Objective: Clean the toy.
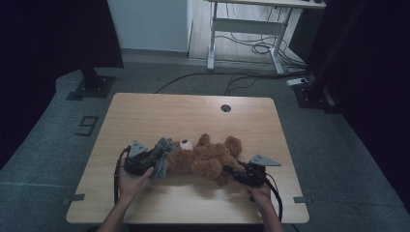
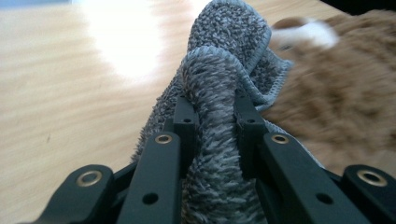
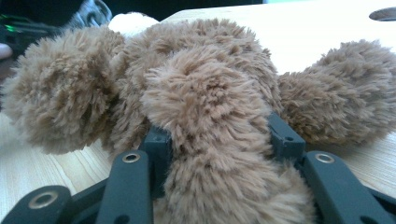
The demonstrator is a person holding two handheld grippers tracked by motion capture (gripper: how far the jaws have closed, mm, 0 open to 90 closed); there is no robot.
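Nearest the person, the left gripper [image 1: 155, 155] is clamped on a bunched grey cloth [image 2: 219, 93], and the right gripper [image 1: 231, 170] is clamped on one limb of the brown teddy bear [image 1: 205, 159]. The bear lies on the wooden surface [image 1: 159, 116], the cloth against its head.

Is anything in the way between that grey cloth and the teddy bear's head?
Nothing visible. The left gripper is clamped on the grey cloth, which already lies against the teddy bear by its head. The right gripper grips one of the bear's limbs.
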